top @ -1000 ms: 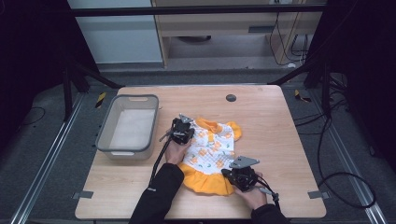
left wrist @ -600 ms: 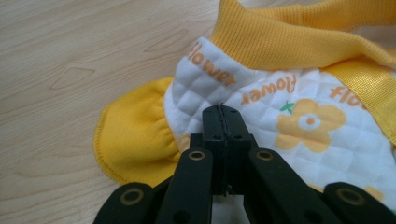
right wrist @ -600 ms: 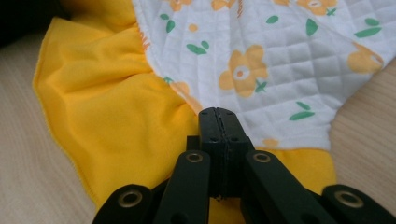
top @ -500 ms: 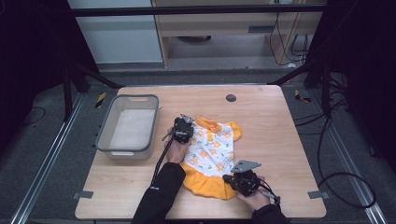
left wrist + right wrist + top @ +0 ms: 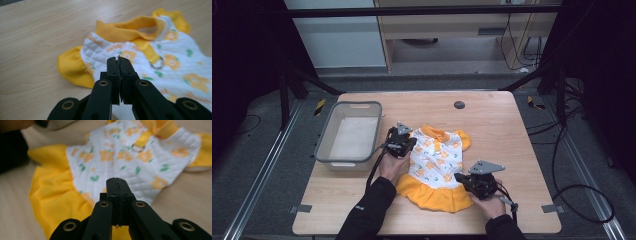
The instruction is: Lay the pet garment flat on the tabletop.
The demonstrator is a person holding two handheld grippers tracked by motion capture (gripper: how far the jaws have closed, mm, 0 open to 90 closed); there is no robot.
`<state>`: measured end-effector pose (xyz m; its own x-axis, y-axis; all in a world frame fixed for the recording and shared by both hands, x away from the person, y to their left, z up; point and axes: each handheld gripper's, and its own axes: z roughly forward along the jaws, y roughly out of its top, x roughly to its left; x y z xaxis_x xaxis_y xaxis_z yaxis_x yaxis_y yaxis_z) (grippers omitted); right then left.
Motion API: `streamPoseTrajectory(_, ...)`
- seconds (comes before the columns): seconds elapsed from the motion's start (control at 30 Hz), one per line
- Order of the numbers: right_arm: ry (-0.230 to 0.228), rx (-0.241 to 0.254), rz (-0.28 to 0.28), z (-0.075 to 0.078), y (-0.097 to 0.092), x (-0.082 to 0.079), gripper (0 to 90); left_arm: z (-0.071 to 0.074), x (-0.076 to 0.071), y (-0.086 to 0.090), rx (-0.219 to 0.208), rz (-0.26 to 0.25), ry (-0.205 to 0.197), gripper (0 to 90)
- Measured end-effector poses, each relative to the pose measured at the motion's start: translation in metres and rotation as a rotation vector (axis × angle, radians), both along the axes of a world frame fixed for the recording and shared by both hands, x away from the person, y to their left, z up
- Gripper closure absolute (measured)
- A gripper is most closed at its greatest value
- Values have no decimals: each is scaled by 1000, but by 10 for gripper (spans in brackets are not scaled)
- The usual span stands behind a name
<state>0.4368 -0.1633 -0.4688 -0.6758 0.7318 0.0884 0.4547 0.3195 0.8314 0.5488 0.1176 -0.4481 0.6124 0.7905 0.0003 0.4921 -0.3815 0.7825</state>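
The little yellow-and-white dress [image 5: 436, 167] lies flat mid-table [image 5: 512, 130], collar away from the person, skirt toward them, the left tool [image 5: 404, 143] at its shoulder and the right tool [image 5: 464, 179] at its hem, both closed and empty.

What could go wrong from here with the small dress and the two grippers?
1. Both the left gripper and right gripper are shut with no cloth between them; a lift now would probably leave the dress on the table.
2. The metal ring might snag a jaw.
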Motion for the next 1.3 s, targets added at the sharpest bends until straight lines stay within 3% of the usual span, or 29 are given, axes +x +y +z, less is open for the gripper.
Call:
streamPoseTrajectory(0.17,-47,33,-70,13,-11,32,900,15,-38,11,-13,-84,-13,894)
streamPoseTrajectory(0.33,-56,30,-107,8,-9,70,900,5,-66,16,-1,-133,1,897)
streamPoseTrajectory(0.43,-31,11,-120,1,-4,90,900,-8,-76,16,13,-165,22,898)
streamPoseTrajectory(0.57,-2,1,-127,-12,3,113,900,-18,-76,8,36,-180,54,898)
streamPoseTrajectory(0.73,18,-74,-156,-29,8,127,900,-29,-78,-1,78,-209,82,898)
streamPoseTrajectory(0.9,29,-109,-190,-39,8,133,900,-37,-85,-1,112,-221,116,899)
streamPoseTrajectory(1.07,20,-122,-221,-39,9,134,900,-40,-93,-1,145,-236,118,898)
streamPoseTrajectory(1.3,8,-140,-269,-39,8,136,900,-40,-102,4,143,-259,124,898)
